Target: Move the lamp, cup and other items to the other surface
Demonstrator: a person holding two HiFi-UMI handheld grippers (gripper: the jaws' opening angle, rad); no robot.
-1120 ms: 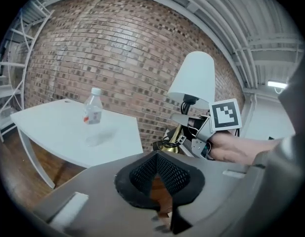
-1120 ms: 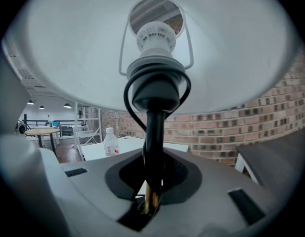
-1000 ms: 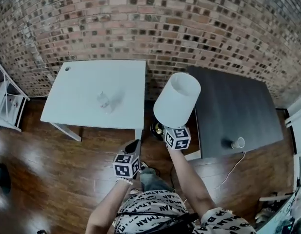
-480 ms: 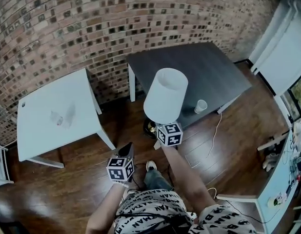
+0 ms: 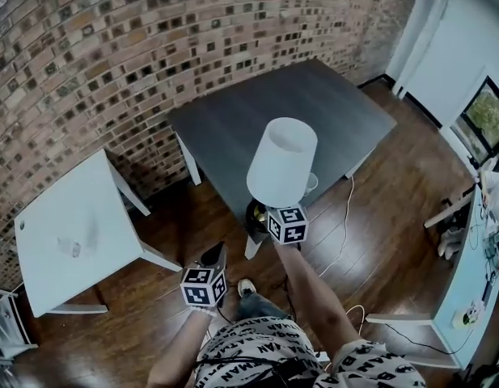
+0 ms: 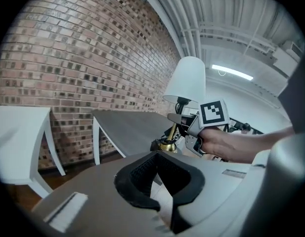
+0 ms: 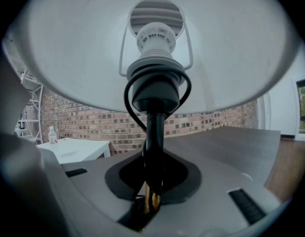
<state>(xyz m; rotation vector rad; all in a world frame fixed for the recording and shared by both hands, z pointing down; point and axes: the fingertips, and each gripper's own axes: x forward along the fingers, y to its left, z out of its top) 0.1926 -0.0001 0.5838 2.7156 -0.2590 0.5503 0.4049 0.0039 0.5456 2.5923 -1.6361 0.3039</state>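
Lamp has travelled from the white table side – it now hangs at the dark table's near edge.
Right gripper is clamped on the lamp's stem, shade upright; cup sits on the dark table just behind the shade. Left gripper – jaws together, nothing between them.

Shirt print repeats letters, seemingly "AN", "BA" (folds cut words short).

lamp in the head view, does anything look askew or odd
The lamp hangs in the air near the dark table edge, on no surface, gripped by its stem in the right gripper. Its cord loops around the socket.
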